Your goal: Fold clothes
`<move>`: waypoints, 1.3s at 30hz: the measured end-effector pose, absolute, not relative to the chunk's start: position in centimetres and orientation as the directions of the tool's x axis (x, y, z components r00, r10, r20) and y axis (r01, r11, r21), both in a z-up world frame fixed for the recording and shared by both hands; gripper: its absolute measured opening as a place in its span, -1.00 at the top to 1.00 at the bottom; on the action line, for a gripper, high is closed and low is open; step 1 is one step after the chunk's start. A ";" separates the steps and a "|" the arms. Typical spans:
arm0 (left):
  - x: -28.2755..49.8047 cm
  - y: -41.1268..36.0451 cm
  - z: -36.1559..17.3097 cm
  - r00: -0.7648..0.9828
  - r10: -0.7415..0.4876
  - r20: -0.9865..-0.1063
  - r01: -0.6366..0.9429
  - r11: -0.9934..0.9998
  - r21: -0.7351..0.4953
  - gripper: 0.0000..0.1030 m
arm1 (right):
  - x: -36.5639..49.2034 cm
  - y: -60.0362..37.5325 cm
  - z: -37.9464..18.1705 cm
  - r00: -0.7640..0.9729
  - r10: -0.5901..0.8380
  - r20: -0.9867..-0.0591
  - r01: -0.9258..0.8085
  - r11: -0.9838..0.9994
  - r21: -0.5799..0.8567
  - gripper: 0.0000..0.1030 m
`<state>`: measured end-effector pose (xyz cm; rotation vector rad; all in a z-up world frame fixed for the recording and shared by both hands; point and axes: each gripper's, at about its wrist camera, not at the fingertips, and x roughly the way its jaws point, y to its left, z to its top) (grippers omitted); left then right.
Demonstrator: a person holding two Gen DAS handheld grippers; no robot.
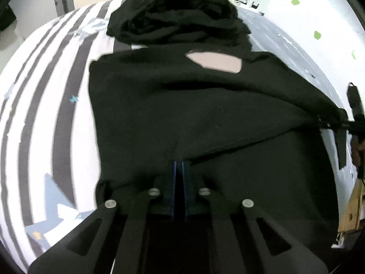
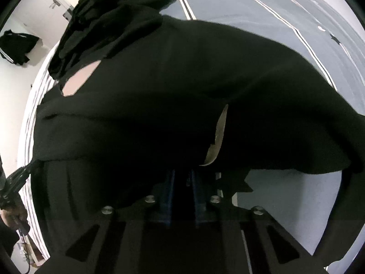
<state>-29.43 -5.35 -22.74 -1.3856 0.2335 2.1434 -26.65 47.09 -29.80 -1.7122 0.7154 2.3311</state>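
Striped bedsheet (image 1: 45, 105); black garment (image 1: 182, 105) between jaws.

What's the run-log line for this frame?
left tongs shut on black garment hem | right tongs shut on hem | hem raised over striped bed

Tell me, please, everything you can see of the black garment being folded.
The black garment looks like soft matte knit, with a pinkish patch near its far end. It lies on the striped bed, its near edge lifted. The left gripper is shut on that hem, and the right gripper on another part of it, so the cloth is stretched between them. A crumpled black pile touches its far end.
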 end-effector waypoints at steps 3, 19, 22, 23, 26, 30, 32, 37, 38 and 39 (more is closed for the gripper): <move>-29.1 -6.2 -22.7 -0.296 0.351 -0.889 -0.540 -0.829 -0.148 0.94 | -26.3 47.7 -29.2 -0.336 -0.120 -0.934 -0.408 -0.875 0.259 0.99; -30.9 -6.4 -22.3 -0.318 0.320 -0.893 -0.429 -0.888 -0.166 0.20 | -27.7 47.7 -27.3 -0.387 -0.058 -0.920 -0.375 -0.902 0.214 0.48; -33.8 -5.7 -23.1 -0.367 0.263 -0.892 -0.390 -0.914 -0.109 0.20 | -29.4 46.6 -27.0 -0.411 -0.090 -0.907 -0.334 -0.911 0.241 0.44; -34.9 -5.6 -23.5 -0.374 0.256 -0.892 -0.376 -0.921 -0.106 0.20 | -30.1 46.2 -27.2 -0.407 -0.094 -0.909 -0.320 -0.917 0.239 0.44; -37.4 -5.6 -25.0 -0.385 0.173 -0.907 -0.348 -0.937 -0.031 0.20 | -31.4 45.4 -28.0 -0.388 -0.110 -0.915 -0.292 -0.927 0.236 0.44; -39.5 -8.1 -26.3 -0.407 0.069 -0.911 -0.307 -0.950 0.065 0.16 | -32.5 45.3 -30.1 -0.348 -0.096 -0.932 -0.295 -0.933 0.206 0.44; -40.1 -9.7 -26.2 -0.416 0.069 -0.907 -0.271 -0.961 0.052 0.14 | -32.5 45.6 -30.6 -0.352 -0.096 -0.931 -0.299 -0.931 0.208 0.49; -40.1 -11.3 -24.6 -0.456 0.078 -0.887 -0.219 -0.975 0.027 0.14 | -32.0 46.5 -29.8 -0.383 -0.100 -0.918 -0.321 -0.918 0.234 0.49; -40.1 -11.2 -24.2 -0.455 0.107 -0.884 -0.218 -0.976 -0.006 0.14 | -31.8 46.7 -29.7 -0.386 -0.103 -0.917 -0.329 -0.913 0.241 0.48; -40.0 -10.7 -23.8 -0.457 0.132 -0.880 -0.232 -0.972 -0.026 0.14 | -31.7 46.8 -29.6 -0.389 -0.106 -0.915 -0.336 -0.909 0.247 0.44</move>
